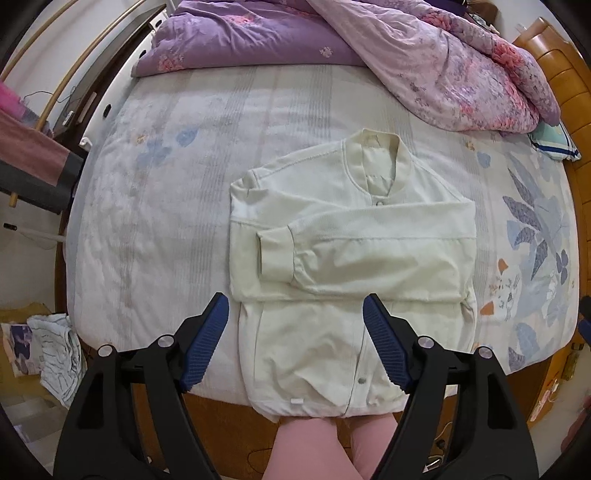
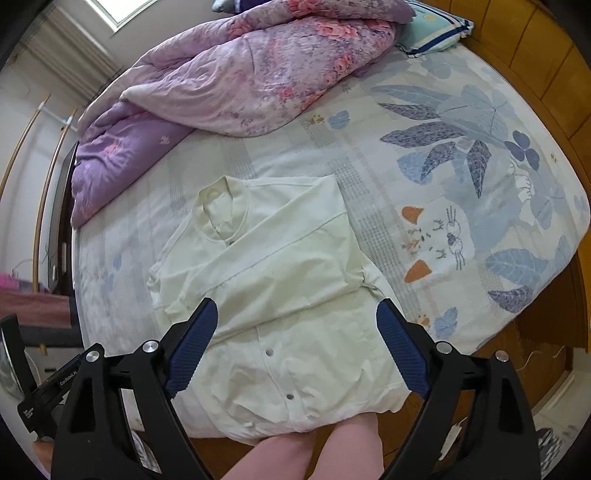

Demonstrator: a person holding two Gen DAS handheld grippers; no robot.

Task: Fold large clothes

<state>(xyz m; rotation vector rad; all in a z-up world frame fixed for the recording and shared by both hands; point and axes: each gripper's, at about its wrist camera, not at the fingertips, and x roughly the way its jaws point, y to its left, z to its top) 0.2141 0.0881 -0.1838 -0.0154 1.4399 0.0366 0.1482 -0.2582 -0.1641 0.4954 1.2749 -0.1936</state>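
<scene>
Left wrist view: the left gripper (image 1: 295,308) hangs above the near part of the bed (image 1: 166,192), jaws wide apart, nothing between them and nothing touching the blue pads (image 1: 205,343). The cream jacket (image 1: 347,258) lies flat on the bed sheet, collar (image 1: 378,162) away from the camera, one sleeve (image 1: 332,254) folded across the chest, hem at the near edge of the bed. A small white tab (image 1: 296,401) on the hem carries no writing that can be made out. A purple floral quilt (image 1: 424,55) is bunched at the far side. The person's legs (image 1: 325,446) in pink are cut off by the lower frame edge.

Right wrist view: the right gripper (image 2: 297,310) is likewise spread wide and empty above the jacket (image 2: 280,295). White lettering on a black part (image 2: 55,387) at lower left begins "Gen"; the rest is too small to read. The pillow (image 2: 432,29) is partly hidden behind the quilt (image 2: 240,74).
</scene>
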